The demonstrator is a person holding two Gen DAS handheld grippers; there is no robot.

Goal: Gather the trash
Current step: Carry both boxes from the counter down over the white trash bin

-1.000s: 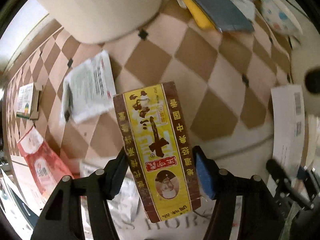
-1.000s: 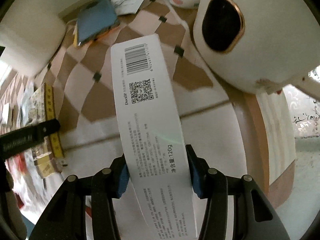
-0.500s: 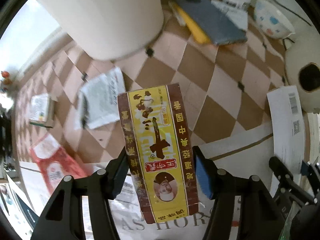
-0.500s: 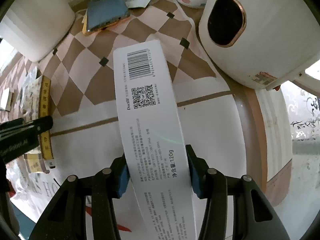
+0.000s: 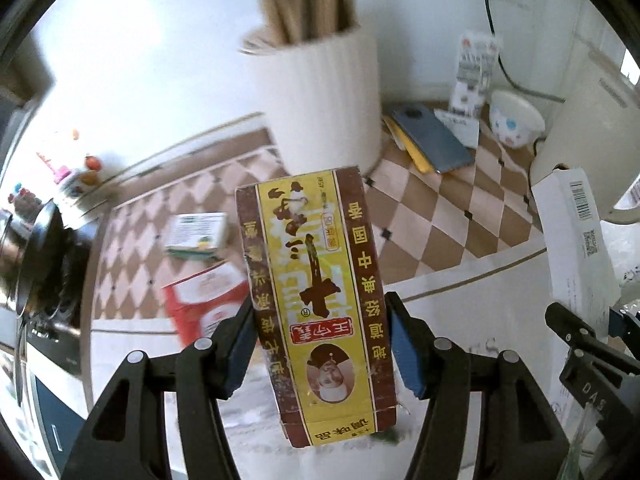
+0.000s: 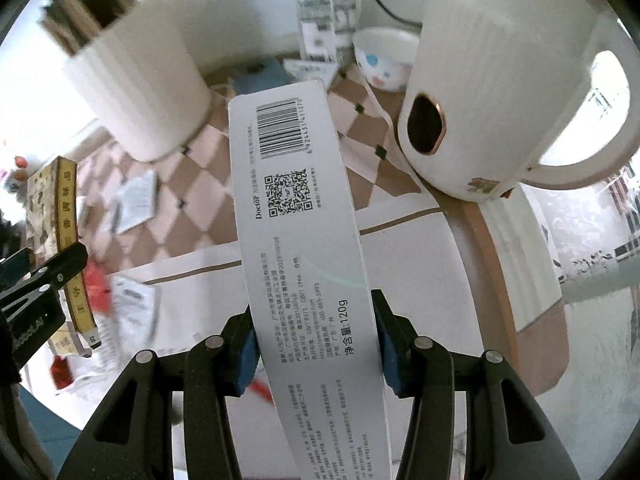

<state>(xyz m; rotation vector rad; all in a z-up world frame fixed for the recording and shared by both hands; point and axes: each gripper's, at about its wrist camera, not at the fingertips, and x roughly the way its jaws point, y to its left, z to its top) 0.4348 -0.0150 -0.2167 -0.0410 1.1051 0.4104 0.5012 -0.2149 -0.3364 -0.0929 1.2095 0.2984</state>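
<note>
My left gripper point(image 5: 322, 344) is shut on a yellow and brown spice box point(image 5: 316, 292) and holds it above the table. My right gripper point(image 6: 314, 348) is shut on a long white toothpaste box point(image 6: 300, 248) with a barcode. The white box also shows in the left wrist view point(image 5: 576, 236), and the spice box in the right wrist view point(image 6: 56, 216). Loose trash lies on the checkered tablecloth: a red packet point(image 5: 204, 300), a small green and white box point(image 5: 198, 234), and a white leaflet point(image 6: 134, 200).
A tall white bin point(image 5: 320, 96) holding cardboard stands at the back. A white kettle point(image 6: 492, 92) stands at the right, near a patterned bowl point(image 5: 516, 124), a grey notebook point(image 5: 432, 138) and a carton point(image 5: 474, 72). The table edge point(image 6: 500, 280) curves at the right.
Both grippers have lifted and tilted up with their boxes still held. The views now show the bin's top, the wall and the whole kettle instead of looking down at the tablecloth.
</note>
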